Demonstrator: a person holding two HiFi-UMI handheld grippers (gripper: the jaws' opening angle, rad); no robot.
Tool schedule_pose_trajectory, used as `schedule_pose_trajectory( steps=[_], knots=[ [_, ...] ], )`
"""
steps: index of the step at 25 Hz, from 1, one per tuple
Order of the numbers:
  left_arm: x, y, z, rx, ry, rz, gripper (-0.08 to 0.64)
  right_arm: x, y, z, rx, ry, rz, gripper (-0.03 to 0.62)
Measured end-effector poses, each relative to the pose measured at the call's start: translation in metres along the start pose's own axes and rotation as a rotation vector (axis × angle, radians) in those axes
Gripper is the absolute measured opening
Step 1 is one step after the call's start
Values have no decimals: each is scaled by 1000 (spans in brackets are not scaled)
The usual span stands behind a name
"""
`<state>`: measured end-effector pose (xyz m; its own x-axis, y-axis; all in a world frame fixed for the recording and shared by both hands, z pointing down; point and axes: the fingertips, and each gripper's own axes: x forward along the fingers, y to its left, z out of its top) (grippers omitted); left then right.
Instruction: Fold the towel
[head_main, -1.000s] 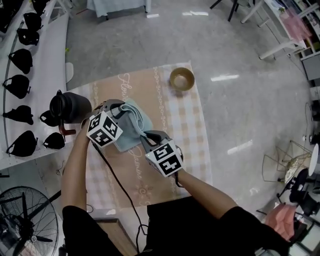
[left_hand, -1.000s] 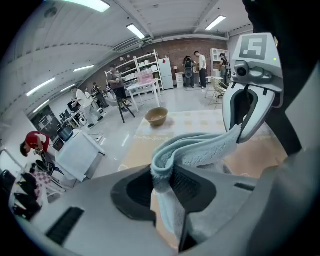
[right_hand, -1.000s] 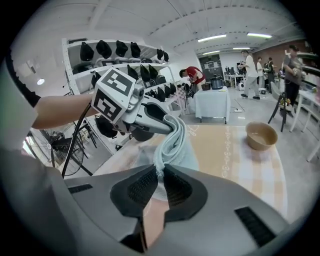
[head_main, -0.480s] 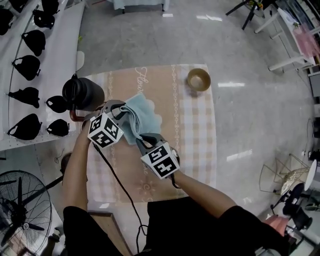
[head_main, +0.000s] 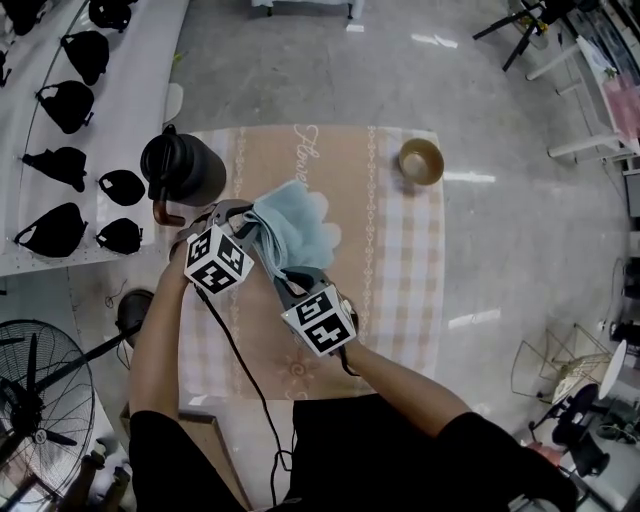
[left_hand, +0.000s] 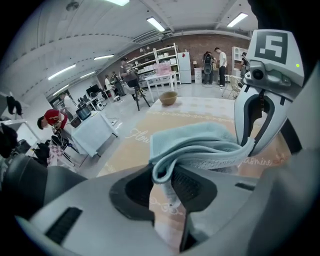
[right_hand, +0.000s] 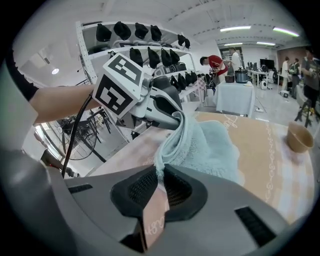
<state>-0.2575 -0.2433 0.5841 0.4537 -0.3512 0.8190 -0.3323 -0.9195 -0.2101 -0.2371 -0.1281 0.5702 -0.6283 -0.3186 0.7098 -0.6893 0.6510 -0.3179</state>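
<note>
Both grippers grasp the towel (head_main: 297, 222). Left gripper (head_main: 245, 218) has a doubled edge pinched between its pads, and its jaws have just been opening a little with that edge between them. Right gripper (head_main: 288, 274) is clenched tight on a thin bit of the same edge, pads nearly meeting. Towel location: held up clear of the beige checked tablecloth (head_main: 395, 250), strung short between the two grippers, which sit close together over the cloth's left half. The rest of the pale blue terry drapes away from the person in a loose hump. Left gripper view shows at least two layers running side by side from its pads across to the right gripper, so I judge one fold is already in and the doubled edge is what is being carried. Whether the free edges line up I cannot tell; they lie under the hump. Not done: towel is not laid down, not flattened, not let go. Left to do, as I read it: lower it onto the open middle of the tablecloth, square the layers, possibly fold once more, then release both sides. Estimate: roughly mid-task. Nearby, for the record: black jug (head_main: 182, 168) at the cloth's far left corner, close to the left gripper; small tan bowl (head_main: 421, 161) at the far right corner, well apart from the towel.
</note>
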Motion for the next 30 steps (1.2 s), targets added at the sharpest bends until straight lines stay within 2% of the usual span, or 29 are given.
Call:
schedule_pose_trajectory(
  steps=[4, 7, 11, 14, 20, 23, 27, 29, 30],
  knots=[
    [1, 0, -11, -37, 11, 17, 125, 9, 1, -4, -16, 17, 2, 40],
    [-4, -9, -15, -73, -3, 6, 170, 20, 8, -8, -56, 38, 36, 55],
    [-22, -25, -25, -148, -35, 25, 222, 30, 28, -17, -101, 60, 140, 181],
    [-40, -32, -39, -266, -71, 83, 227, 26, 36, -22, -126, 51, 165, 228],
    [-69, -57, -45, -539, -158, 198, 227, 3, 29, -34, -90, -3, 132, 230],
    [-69, -83, -36, -619, -194, 209, 227, -14, 11, -46, -80, -6, 87, 230],
    [-66, -116, -20, -681, -199, 230, 227, -39, -16, -65, -75, -2, 29, 225],
    [-64, -128, -11, -724, -202, 252, 223, -53, -29, -75, -75, 0, -10, 169],
    [-63, -134, -7, -750, -202, 265, 209, -60, -37, -81, -76, -2, -34, 100]
  ],
)
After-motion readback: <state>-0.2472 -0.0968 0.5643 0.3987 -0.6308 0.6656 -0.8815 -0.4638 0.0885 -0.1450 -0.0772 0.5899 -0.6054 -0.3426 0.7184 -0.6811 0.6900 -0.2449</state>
